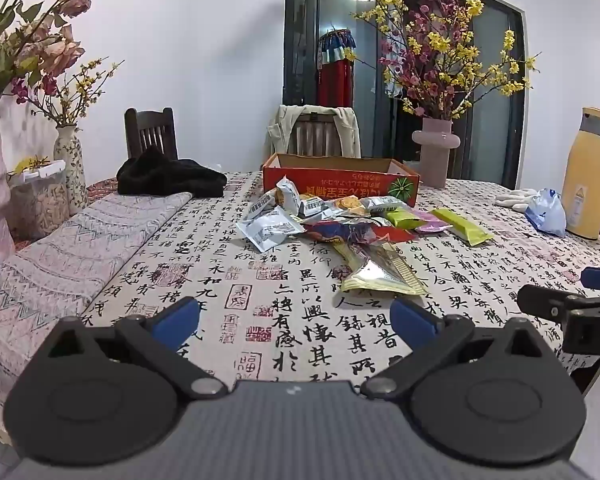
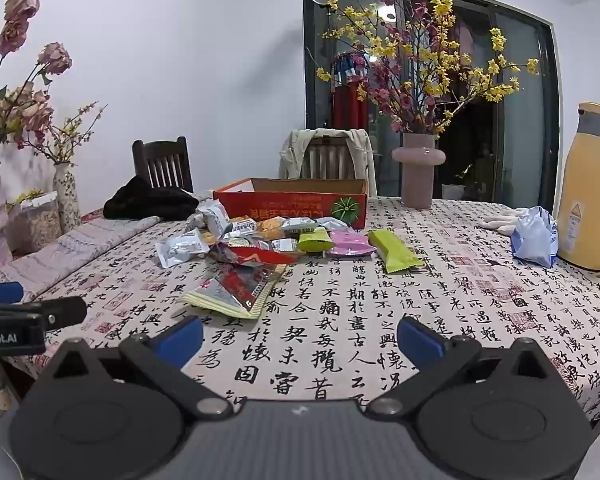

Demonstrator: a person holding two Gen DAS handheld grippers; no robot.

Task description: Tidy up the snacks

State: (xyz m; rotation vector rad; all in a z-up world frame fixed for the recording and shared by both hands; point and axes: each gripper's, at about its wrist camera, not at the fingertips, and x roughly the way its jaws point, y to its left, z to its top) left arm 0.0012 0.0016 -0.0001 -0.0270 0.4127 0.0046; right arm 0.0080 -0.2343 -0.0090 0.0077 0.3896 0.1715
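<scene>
We are holding the left gripper point(image 1: 294, 320) and the right gripper point(image 2: 300, 334) side by side, low over the near edge of the table point(image 2: 380, 300), both tilting slightly downward. Both are standing wide apart with nothing between the blue pads. The snack packets point(image 1: 340, 224) are lying in a loose heap ahead of both grippers, well apart from the fingertips, with the nearest yellow-edged packet point(image 1: 384, 276) lying closest to the left gripper. Behind the heap, an open red cardboard box point(image 1: 340, 178) is sitting on the calligraphy-printed tablecloth. Beyond are standing a pink vase point(image 2: 418, 170) with blossom branches, a yellow thermos point(image 2: 588, 188), two chairs and a dark glass door.
</scene>
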